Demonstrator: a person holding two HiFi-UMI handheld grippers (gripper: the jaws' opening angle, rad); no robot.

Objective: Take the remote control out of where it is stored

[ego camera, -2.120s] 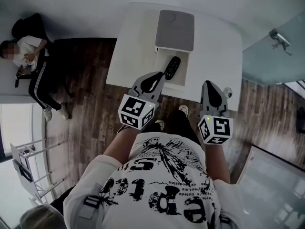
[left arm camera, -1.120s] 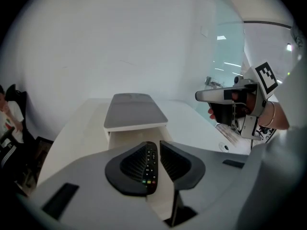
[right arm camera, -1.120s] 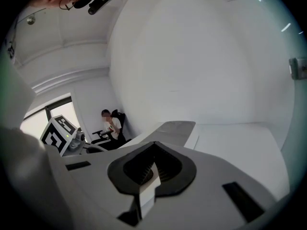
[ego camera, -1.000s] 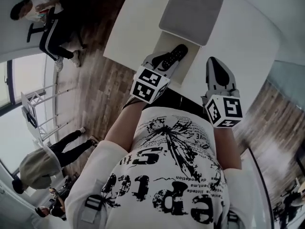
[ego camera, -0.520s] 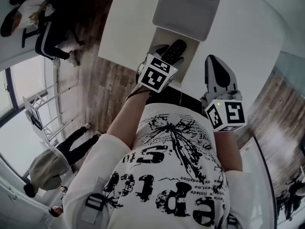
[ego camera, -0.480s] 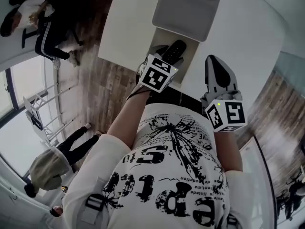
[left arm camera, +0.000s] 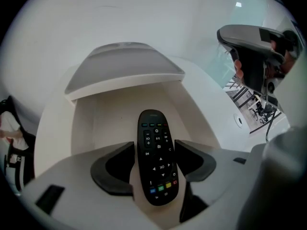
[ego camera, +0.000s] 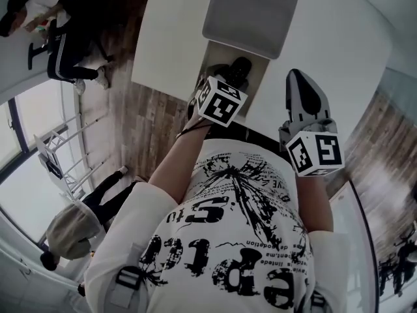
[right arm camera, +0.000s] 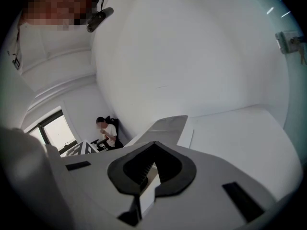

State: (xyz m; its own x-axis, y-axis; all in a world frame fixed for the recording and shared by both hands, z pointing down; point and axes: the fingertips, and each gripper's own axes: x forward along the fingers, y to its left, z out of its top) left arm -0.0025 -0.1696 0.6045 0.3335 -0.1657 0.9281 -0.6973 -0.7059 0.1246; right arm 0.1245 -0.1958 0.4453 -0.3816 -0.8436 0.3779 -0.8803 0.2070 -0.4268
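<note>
A black remote control (left arm camera: 157, 162) (ego camera: 240, 67) lies lengthwise in an open white drawer (left arm camera: 96, 123) (ego camera: 258, 87), under a grey top (left arm camera: 124, 68) (ego camera: 251, 12). My left gripper (left arm camera: 154, 169) (ego camera: 228, 80) reaches into the drawer with its jaws open, one on each side of the remote's lower half. In the head view its marker cube hides most of the remote. My right gripper (ego camera: 298, 77) (right arm camera: 153, 145) hovers over the white table to the right of the drawer, shut and empty.
The drawer unit stands on a white table (ego camera: 169, 38) whose left edge drops to a wooden floor (ego camera: 140, 116). A seated person (ego camera: 58, 18) and a hooded person (ego camera: 71, 227) are to the left. My right gripper's body (left arm camera: 254, 47) shows in the left gripper view.
My left gripper has moved forward and down into the drawer, over the remote. The right gripper has stayed beside the drawer, shifting only slightly.
</note>
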